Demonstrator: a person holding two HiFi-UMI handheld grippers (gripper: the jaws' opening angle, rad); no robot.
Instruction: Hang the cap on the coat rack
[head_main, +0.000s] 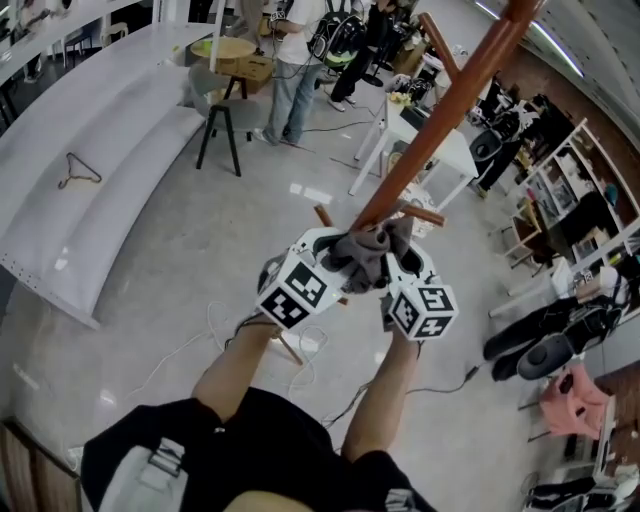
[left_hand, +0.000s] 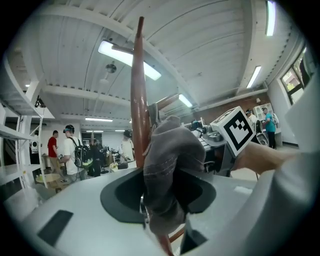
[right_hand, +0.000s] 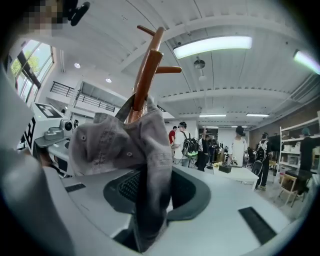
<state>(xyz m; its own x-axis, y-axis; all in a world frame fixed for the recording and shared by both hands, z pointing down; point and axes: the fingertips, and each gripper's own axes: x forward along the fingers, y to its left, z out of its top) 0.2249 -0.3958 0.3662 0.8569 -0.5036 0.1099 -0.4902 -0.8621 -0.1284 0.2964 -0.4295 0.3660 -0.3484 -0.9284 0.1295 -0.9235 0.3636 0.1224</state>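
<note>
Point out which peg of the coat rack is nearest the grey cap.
The low peg jutting right, at the cap's top edge. The short left peg stands slightly apart; the upper peg is far up the pole.

Glossy grey floor (head_main: 150, 270) under white cables (head_main: 212, 318) and coat rack (head_main: 450, 110)

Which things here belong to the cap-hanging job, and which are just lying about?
Job: grey cap; coat rack; left gripper; right gripper.
Lying about: wire hanger; black stool; white table; floor cable.
</note>
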